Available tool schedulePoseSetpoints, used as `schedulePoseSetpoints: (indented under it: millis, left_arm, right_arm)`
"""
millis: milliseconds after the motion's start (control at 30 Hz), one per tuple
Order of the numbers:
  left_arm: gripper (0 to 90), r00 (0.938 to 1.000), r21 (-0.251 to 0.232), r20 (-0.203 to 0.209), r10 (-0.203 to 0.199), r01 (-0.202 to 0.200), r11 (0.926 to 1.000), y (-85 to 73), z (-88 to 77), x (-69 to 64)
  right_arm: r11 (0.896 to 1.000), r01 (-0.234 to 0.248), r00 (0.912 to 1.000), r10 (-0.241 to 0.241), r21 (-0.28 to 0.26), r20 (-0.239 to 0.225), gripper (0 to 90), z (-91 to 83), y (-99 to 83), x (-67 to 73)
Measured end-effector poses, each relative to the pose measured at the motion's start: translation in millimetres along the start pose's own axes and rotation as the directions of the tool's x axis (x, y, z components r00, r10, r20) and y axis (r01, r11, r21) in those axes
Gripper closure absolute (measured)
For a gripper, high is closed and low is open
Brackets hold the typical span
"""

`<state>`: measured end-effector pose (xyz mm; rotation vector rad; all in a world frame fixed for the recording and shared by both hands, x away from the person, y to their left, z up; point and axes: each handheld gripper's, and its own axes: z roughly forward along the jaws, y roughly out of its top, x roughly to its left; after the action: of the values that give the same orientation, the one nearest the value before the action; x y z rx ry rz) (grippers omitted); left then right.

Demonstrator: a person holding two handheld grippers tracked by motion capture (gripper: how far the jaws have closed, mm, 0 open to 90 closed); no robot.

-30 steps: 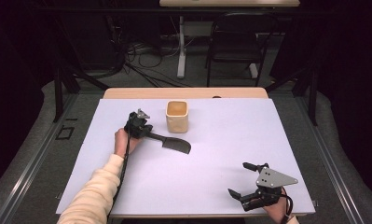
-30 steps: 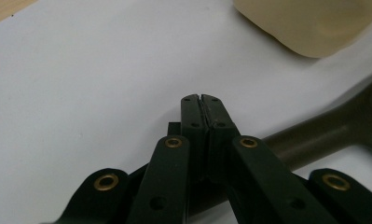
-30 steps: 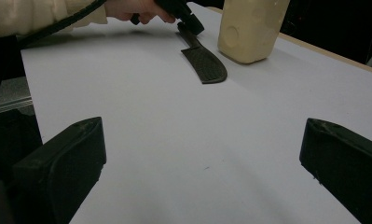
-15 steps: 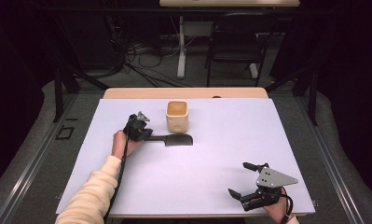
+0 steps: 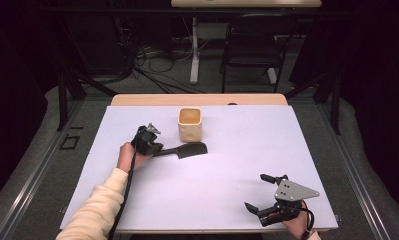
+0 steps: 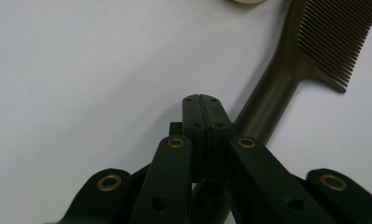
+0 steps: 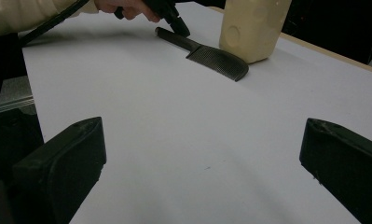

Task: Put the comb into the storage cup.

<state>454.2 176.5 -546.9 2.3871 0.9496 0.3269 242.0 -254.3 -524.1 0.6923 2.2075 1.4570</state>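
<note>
A black comb (image 5: 187, 150) lies on the white sheet just in front of a cream square cup (image 5: 190, 125), its teeth end near the cup. My left gripper (image 5: 154, 148) is at the comb's handle end with its jaws pressed together. In the left gripper view the closed tips (image 6: 200, 100) sit over the handle of the comb (image 6: 286, 70), which runs beneath them, not between the pads. My right gripper (image 5: 254, 191) rests at the near right of the sheet, open with nothing in it. The right gripper view (image 7: 202, 154) shows the comb (image 7: 211, 56) and cup (image 7: 251, 28) far ahead.
The white sheet (image 5: 227, 175) covers most of a wooden table (image 5: 137, 100), whose bare strip shows at the back. A chair (image 5: 252, 45) and cables stand on the floor beyond the far edge.
The comb has swung from a slant to nearly level, its teeth end now closer to the cup. The left gripper shifted slightly with it. The right gripper has stayed still.
</note>
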Motion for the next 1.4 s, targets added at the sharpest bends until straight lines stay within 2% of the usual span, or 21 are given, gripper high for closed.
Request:
schedulePoseSetpoints:
  millis: [200, 300, 333, 400, 467, 600, 633, 700, 833, 867, 933, 1033, 1200, 1400]
  left_arm:
    - [87.9, 0.9998, 0.019, 0.017, 0.004, -0.005, 0.9998, -3.6, -4.9, -5.6]
    - [84.2, 0.9999, 0.015, -0.004, 0.009, -0.009, 0.9998, -5.0, -8.3, -7.1]
    - [82.4, 0.9993, -0.004, -0.035, 0.01, -0.011, 0.9999, -4.9, -11.0, -7.7]
    - [76.9, 0.9982, -0.052, -0.06, 0.002, -0.005, 0.9987, -4.1, -17.7, -6.9]
    - [70.5, 0.9974, -0.08, -0.072, 0.007, -0.013, 0.9967, -2.6, -24.0, -5.3]
    - [56.1, 0.9976, -0.103, -0.059, 0.035, -0.041, 0.9939, 0.5, -31.4, -4.6]
    - [52.9, 0.9969, -0.101, -0.068, 0.041, -0.047, 0.9938, 1.4, -32.5, -5.3]
    - [41.5, 0.9976, -0.084, -0.053, 0.045, -0.049, 0.9952, 3.4, -34.5, -6.3]
    - [27.8, 0.9969, -0.081, -0.044, 0.065, -0.069, 0.9944, 5.8, -39.2, -10.3]
    - [25.2, 0.9967, -0.083, -0.031, 0.075, -0.078, 0.9935, 6.0, -40.8, -11.8]
    - [21.8, 0.9959, -0.091, -0.018, 0.088, -0.09, 0.9918, 5.9, -43.2, -13.0]
    - [21.9, 0.9927, -0.096, -0.008, 0.121, -0.121, 0.988, 5.1, -45.4, -14.5]
    - [15.0, 0.9852, -0.059, -0.017, 0.171, -0.171, 0.9834, 7.4, -46.9, -18.4]
    - [4.8, 0.9795, -0.038, 0.01, 0.201, -0.201, 0.979, 12.5, -44.4, -20.7]
  right_arm:
    - [1.0, 0.002, 1.0, -0.002, 0.0, -0.001, 0.0, 0.4, 0.1, 0.0]
    - [1.0, 0.002, 1.0, -0.002, 0.0, -0.002, 0.0, 0.6, 0.1, 0.2]
    - [1.0, 0.002, 1.0, -0.002, 0.001, -0.001, 0.0, 0.6, 0.1, 0.3]
    - [1.0, 0.004, 1.0, -0.004, 0.0, -0.001, 0.0, 0.6, 0.2, 0.3]
    - [1.0, 0.003, 1.0, -0.003, 0.001, -0.001, 0.0, 0.8, 0.2, 0.3]
    - [1.0, 0.002, 1.0, -0.002, 0.002, -0.004, 0.0, 0.8, 0.1, 0.4]
    - [1.0, 0.003, 1.0, -0.003, 0.001, -0.003, 0.0, 0.8, 0.1, 0.3]
    - [1.0, 0.002, 1.0, -0.002, 0.001, -0.002, 0.0, 0.7, 0.1, 0.4]
    - [1.0, 0.0, 1.0, 0.0, 0.002, -0.004, 0.0, 0.9, -0.1, 0.5]
    - [1.0, -0.001, 1.0, 0.001, 0.002, -0.004, 0.0, 1.0, -0.1, 0.5]
    - [1.0, 0.0, 1.0, 0.0, 0.005, -0.004, 0.0, 1.2, -0.1, 0.6]
    - [1.0, 0.002, 1.0, -0.002, 0.007, -0.002, 0.0, 1.9, -0.1, 1.0]
    - [1.0, 0.003, 1.0, -0.003, 0.008, -0.003, 0.0, 2.2, 0.0, 1.2]
    - [1.0, 0.005, 1.0, -0.005, 0.009, -0.004, 0.0, 2.0, 0.1, 1.6]
